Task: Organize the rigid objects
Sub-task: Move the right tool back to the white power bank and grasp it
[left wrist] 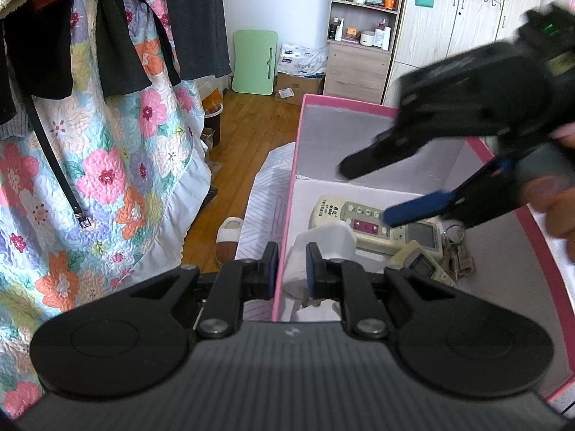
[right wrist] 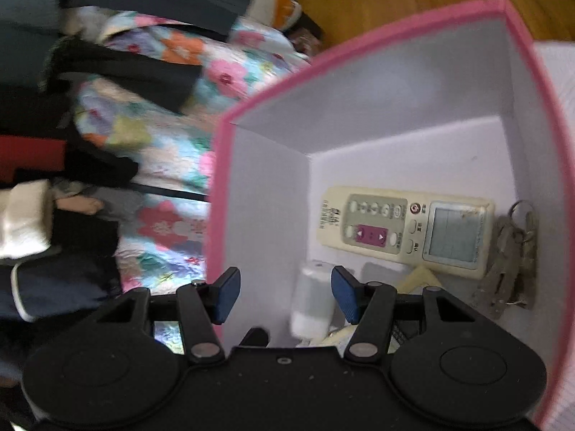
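A pink box (left wrist: 301,136) with a white inside holds a cream remote control (left wrist: 363,221), a second smaller remote (left wrist: 418,260), a bunch of keys (left wrist: 458,251) and a white cylindrical object (left wrist: 316,251). My left gripper (left wrist: 291,269) straddles the box's left wall with its jaws narrowly apart, nothing visibly clamped. My right gripper (left wrist: 366,190) hangs open over the box, blurred. In the right wrist view the right gripper (right wrist: 285,296) is open and empty above the white object (right wrist: 311,301), with the box wall (right wrist: 219,194), the remote (right wrist: 406,231) and the keys (right wrist: 514,255) below.
A floral quilt (left wrist: 118,165) and dark clothes (left wrist: 118,36) hang at the left. A slipper (left wrist: 226,240) lies on the wooden floor (left wrist: 251,122). A shelf unit (left wrist: 363,28), cardboard boxes (left wrist: 298,72) and a green board (left wrist: 253,61) stand at the back.
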A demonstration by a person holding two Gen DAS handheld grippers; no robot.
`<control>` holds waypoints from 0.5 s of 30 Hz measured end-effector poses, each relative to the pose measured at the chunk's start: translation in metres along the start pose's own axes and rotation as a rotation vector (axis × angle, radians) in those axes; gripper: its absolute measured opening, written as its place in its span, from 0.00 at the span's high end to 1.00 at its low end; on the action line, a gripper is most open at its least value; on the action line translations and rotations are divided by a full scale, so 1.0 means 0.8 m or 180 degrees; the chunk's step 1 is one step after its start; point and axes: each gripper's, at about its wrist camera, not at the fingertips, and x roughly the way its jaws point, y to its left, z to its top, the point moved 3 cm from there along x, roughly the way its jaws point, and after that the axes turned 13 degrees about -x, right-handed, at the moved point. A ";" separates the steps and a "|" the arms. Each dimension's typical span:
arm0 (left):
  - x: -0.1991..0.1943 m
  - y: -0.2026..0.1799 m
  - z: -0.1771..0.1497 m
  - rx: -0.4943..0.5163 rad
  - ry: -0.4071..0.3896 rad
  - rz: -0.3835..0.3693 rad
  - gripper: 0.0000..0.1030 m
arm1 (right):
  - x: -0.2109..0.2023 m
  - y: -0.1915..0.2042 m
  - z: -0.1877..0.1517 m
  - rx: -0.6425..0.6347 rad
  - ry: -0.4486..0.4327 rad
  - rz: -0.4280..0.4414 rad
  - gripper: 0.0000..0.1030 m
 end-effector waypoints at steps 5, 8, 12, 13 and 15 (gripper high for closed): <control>0.001 0.000 0.001 -0.0004 0.0005 -0.0009 0.87 | -0.072 0.025 -0.020 -0.0649 -0.0136 0.0036 0.39; 0.000 0.000 0.001 -0.0004 0.0006 -0.0008 0.87 | -0.120 0.025 -0.037 -0.0977 -0.0268 -0.0080 0.39; 0.001 0.000 0.001 -0.0005 0.0006 -0.0004 0.87 | -0.175 0.011 -0.059 -0.1181 -0.0491 -0.0249 0.39; 0.001 0.000 0.001 -0.0006 0.0010 -0.0002 0.87 | -0.187 0.005 -0.066 -0.1219 -0.0545 -0.0282 0.39; 0.003 0.001 0.001 -0.0009 0.0023 0.0000 0.87 | -0.206 -0.007 -0.079 -0.1297 -0.0645 -0.0367 0.39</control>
